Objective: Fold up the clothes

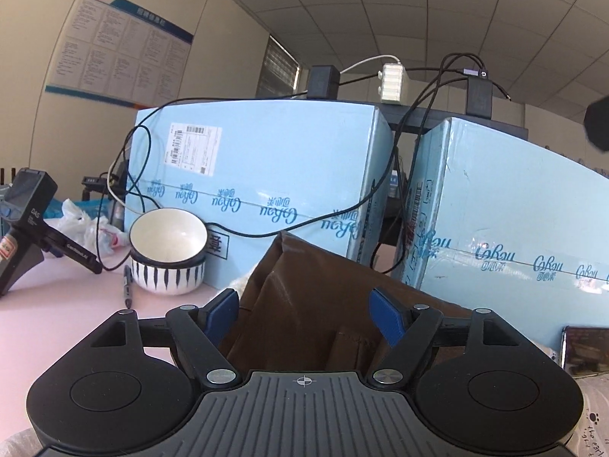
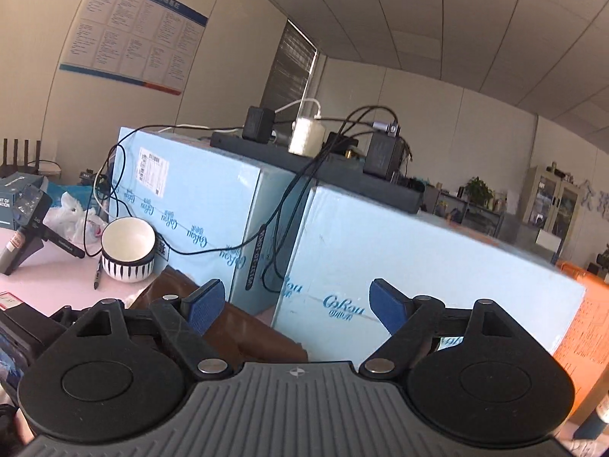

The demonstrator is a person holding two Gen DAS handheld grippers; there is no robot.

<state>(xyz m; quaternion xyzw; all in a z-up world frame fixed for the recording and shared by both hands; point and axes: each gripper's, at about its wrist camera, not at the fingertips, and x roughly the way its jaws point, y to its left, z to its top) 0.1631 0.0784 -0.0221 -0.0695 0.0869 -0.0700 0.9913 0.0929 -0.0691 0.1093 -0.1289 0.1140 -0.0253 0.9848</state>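
Left hand-held gripper (image 1: 304,310): blue fingers spread wide, nothing clamped; the brown garment (image 1: 319,304) lies bunched between and beyond them, and whether it touches the pads cannot be told.

Right hand-held gripper (image 2: 297,306): fingers spread wide, holding nothing; the brown garment (image 2: 228,323) sits below and behind its left finger.

Brown garment: heaped on the pink desk (image 1: 68,297), its raised fold up against the foot of the light blue boxes.

Light blue boxes (image 1: 266,175): two, side by side at the back of the desk, printed with blue lettering; the left one carries a white shipping label.

Black cables (image 1: 266,233): draped down the box fronts from dark adapters on top.

Bowl (image 1: 167,257): white with black stripes, a second white bowl tilted inside it, standing just beside the left box.

Pen (image 1: 128,285): lying on the desk just left of the bowl.

Wall poster (image 1: 121,45): upper left.
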